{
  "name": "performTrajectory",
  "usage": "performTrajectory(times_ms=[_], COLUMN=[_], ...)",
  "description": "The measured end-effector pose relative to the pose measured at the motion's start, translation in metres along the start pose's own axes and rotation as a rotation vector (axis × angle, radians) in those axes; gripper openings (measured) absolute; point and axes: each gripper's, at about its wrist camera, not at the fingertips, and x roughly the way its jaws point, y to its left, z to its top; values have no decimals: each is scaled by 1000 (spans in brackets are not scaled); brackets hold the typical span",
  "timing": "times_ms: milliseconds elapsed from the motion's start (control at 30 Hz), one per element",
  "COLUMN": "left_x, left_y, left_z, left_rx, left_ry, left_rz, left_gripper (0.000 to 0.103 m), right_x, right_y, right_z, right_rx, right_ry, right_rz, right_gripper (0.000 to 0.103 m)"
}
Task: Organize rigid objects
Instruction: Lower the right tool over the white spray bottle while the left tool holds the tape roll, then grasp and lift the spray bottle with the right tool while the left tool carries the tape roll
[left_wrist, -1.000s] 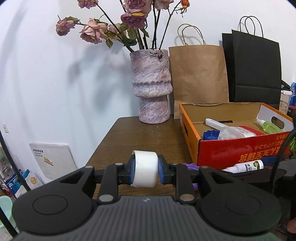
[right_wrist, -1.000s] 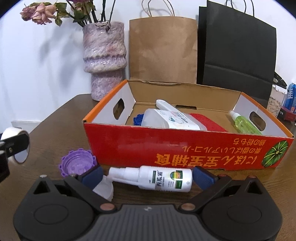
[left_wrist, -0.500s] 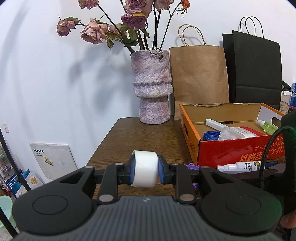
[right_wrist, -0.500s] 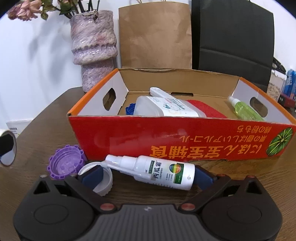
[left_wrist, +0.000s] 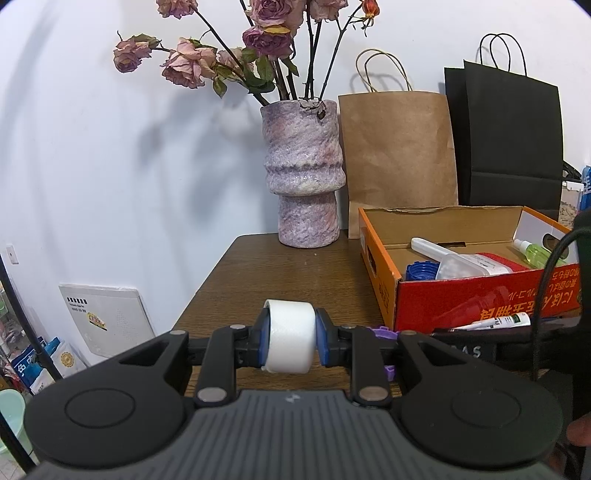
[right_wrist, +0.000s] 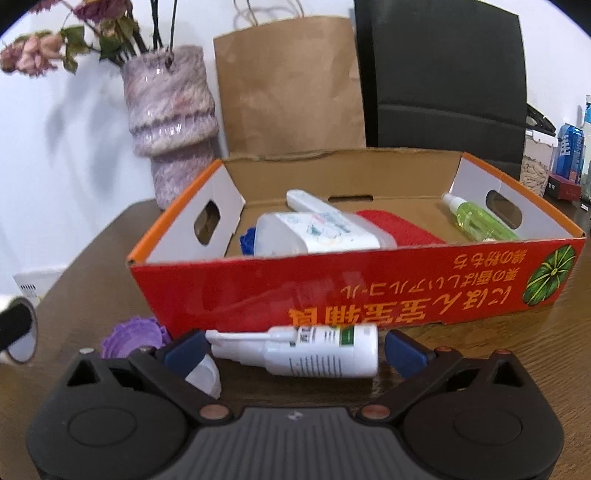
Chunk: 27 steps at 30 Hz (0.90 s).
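gripping a white tape roll (left_wrist: 289, 335), left tongs (left_wrist: 289, 338); right tongs (right_wrist: 295, 349) gape around spray bottle (right_wrist: 317, 350).

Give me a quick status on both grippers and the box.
Left gripper shut on white tape roll. Right gripper open around white spray bottle lying on table. Red box just beyond; purple cap beside left finger.

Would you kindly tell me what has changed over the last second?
The right tool has moved closer to the box, and the spray bottle between its open fingers has rolled. The left tool stays clamped on the tape roll; box contents are unchanged.
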Motion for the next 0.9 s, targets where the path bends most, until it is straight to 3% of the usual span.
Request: performTrajectory(times_ms=[467, 900], left_x=[-2, -18], left_y=[1, -15], left_z=[0, -1], left_rx=[-4, 8], left_ry=[-1, -32], left_rz=[-8, -10], left_gripper=[25, 25], right_x=[-7, -55], right_y=[-21, -60], right_z=[-1, -11], right_rx=[67, 44], right_ry=[14, -93], right_rz=[27, 74], right_gripper=[98, 98])
